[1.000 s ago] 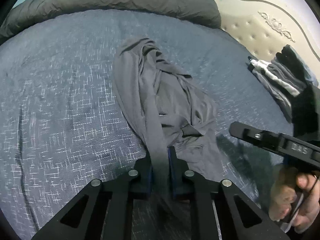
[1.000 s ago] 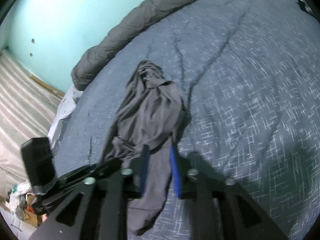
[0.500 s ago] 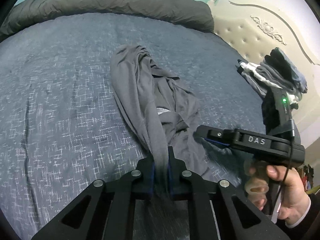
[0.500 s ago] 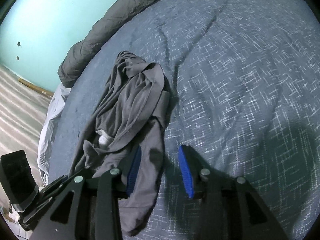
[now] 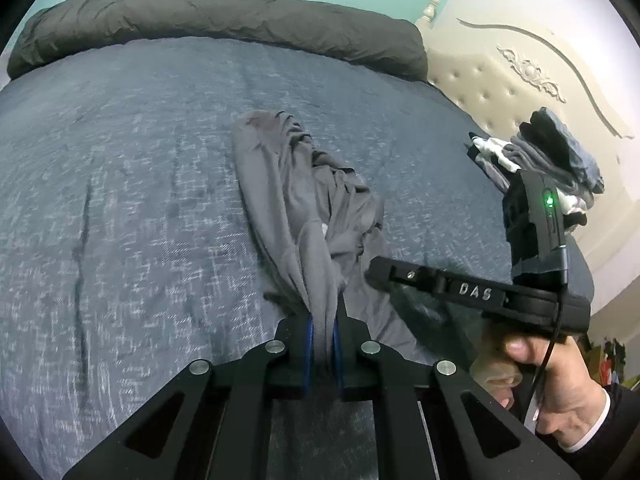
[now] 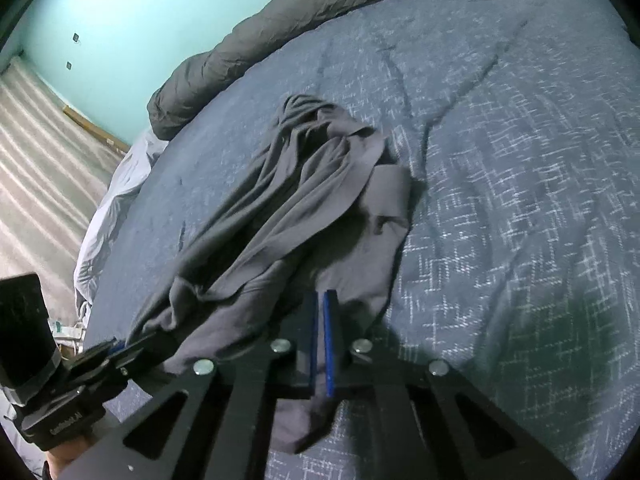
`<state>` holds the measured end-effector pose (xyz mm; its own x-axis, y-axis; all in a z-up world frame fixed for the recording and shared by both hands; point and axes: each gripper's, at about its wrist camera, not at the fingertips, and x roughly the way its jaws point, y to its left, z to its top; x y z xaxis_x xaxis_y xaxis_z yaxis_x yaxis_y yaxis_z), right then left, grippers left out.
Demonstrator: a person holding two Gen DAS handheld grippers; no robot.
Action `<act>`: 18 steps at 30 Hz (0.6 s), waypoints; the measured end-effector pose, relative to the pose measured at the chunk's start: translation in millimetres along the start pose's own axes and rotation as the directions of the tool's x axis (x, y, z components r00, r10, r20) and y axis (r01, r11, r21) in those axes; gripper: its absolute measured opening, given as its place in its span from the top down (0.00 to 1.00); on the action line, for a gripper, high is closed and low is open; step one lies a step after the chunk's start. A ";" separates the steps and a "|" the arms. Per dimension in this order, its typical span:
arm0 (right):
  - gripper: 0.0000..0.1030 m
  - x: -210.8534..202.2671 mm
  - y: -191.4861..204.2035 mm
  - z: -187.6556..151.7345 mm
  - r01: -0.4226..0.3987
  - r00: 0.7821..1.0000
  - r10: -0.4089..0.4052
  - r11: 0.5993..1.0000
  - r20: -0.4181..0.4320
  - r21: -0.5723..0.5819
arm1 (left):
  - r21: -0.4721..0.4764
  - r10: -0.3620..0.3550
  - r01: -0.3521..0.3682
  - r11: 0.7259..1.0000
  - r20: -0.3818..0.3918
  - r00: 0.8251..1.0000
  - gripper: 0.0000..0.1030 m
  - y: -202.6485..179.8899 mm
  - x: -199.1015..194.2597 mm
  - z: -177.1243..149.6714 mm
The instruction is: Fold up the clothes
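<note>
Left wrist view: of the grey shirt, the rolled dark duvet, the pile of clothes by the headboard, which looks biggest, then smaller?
1. Rolled dark duvet
2. Grey shirt
3. Pile of clothes
The shirt lies nearer the camera, so the top two are unsure.

Both my wrist views are dim and cool-toned, with soft room light and no hard glare. The fisheye lens bends everything: the rolled dark duvet (image 5: pixel 224 20) arches along the far side of the blue bedspread (image 5: pixel 120 184), and black vignette fills the corners. In the right wrist view a broad soft shadow darkens the bedspread (image 6: pixel 520 200) just right of my right gripper (image 6: pixel 320 308), and the grey garment (image 6: pixel 304 200) shows motion smear along its folds. In the left wrist view the garment (image 5: pixel 296 200) looks slightly soft, while a small green indicator light (image 5: pixel 549 201) glows sharply beside the cream headboard (image 5: pixel 500 80), the brightest surface.
</note>
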<state>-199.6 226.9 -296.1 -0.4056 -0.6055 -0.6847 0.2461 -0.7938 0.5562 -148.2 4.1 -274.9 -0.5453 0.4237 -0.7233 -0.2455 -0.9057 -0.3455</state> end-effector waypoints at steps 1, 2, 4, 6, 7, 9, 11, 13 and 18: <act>0.98 -3.3 -0.5 -0.4 0.000 1.000 0.000 1.000 0.007 0.007 | -0.008 -0.001 0.001 1.000 0.001 1.000 0.93 0.8 -2.3 -1.8; 0.98 -5.8 -1.8 -1.2 -0.001 1.000 0.001 1.000 0.013 0.017 | -0.016 -0.005 0.005 1.000 0.002 1.000 0.93 1.4 -4.6 -3.6; 0.98 -9.0 -4.0 -2.7 -0.005 1.000 0.005 0.999 0.017 0.041 | -0.033 -0.012 0.012 0.999 0.003 1.000 0.93 2.7 -9.2 -7.0; 0.98 -10.6 -6.0 -4.0 -0.009 1.000 0.008 0.998 0.018 0.064 | -0.034 -0.007 0.007 0.999 0.005 1.000 0.93 2.7 -12.8 -11.2; 0.98 -11.5 -6.8 -5.8 -0.009 1.000 0.009 0.998 0.013 0.067 | -0.031 -0.003 0.003 1.000 0.002 1.000 0.93 3.3 -12.5 -12.9; 0.98 -11.4 -5.6 -8.0 -0.012 1.000 0.011 0.997 0.007 0.071 | -0.034 0.002 -0.002 0.999 -0.008 1.000 0.93 6.6 -8.4 -15.6; 0.96 -11.0 -3.6 -9.8 -0.016 1.000 0.016 0.997 0.002 0.076 | -0.062 0.003 -0.004 0.998 -0.028 1.000 0.93 14.1 -0.5 -17.4; 0.96 -11.2 -3.0 -10.7 -0.017 1.000 0.017 0.997 0.000 0.080 | -0.091 -0.007 0.003 0.996 -0.045 0.999 0.93 18.9 5.5 -17.9; 0.96 -12.0 -3.1 -12.4 -0.010 1.000 0.010 0.996 -0.002 0.089 | -0.110 -0.023 0.015 0.994 -0.066 0.998 0.92 19.0 14.1 -16.3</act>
<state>-184.6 235.9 -295.4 -0.4011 -0.6137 -0.6801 0.1707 -0.7795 0.6027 -147.5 -7.0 -301.4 -0.4854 0.4440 -0.7531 -0.1644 -0.8924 -0.4202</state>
